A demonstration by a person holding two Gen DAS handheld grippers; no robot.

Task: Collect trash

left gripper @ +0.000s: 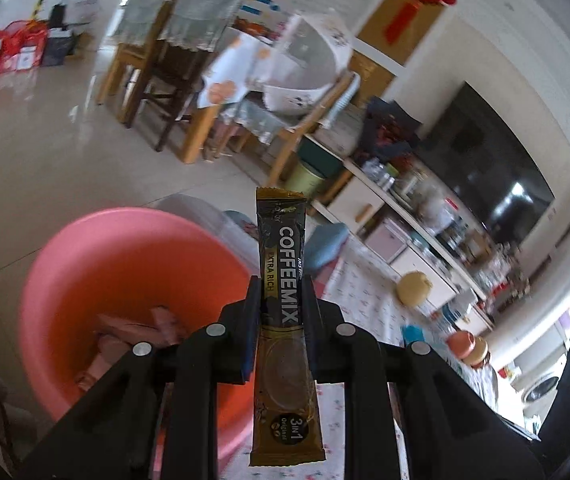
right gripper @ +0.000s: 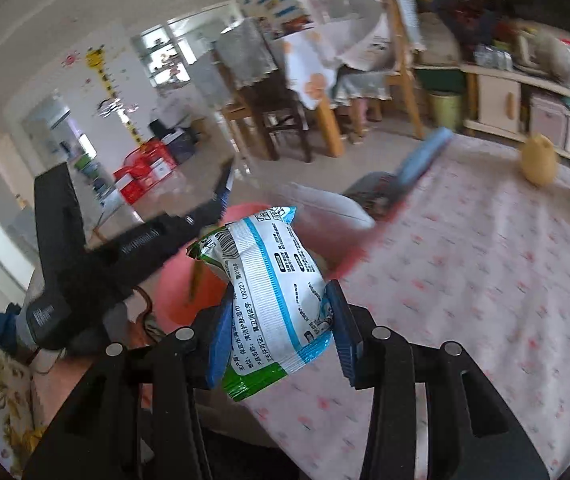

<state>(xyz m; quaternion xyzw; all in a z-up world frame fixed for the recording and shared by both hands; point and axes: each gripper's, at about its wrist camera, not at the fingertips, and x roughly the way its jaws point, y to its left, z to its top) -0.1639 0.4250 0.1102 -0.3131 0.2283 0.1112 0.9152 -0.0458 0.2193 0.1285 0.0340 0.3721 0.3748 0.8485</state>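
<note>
My left gripper (left gripper: pixel 281 284) is shut on a brown and gold Coffeemix sachet (left gripper: pixel 283 280) that stands upright between the fingers, just right of the pink bin (left gripper: pixel 125 280). The bin holds several pinkish wrappers (left gripper: pixel 141 336). My right gripper (right gripper: pixel 279 300) is shut on a white, blue and green wet-wipe packet (right gripper: pixel 269 280), held above the table's left edge near the pink bin (right gripper: pixel 189 284). The left gripper (right gripper: pixel 221 196) shows in the right wrist view, at left over the bin.
A floral tablecloth (right gripper: pixel 485 280) covers the table. On it lie a blue item (right gripper: pixel 425 156), a dark packet (right gripper: pixel 377 192) and a yellow round object (right gripper: pixel 539 160). Wooden chairs (left gripper: pixel 165 60), a TV (left gripper: pixel 485 160) and a cluttered cabinet (left gripper: pixel 405 208) stand beyond.
</note>
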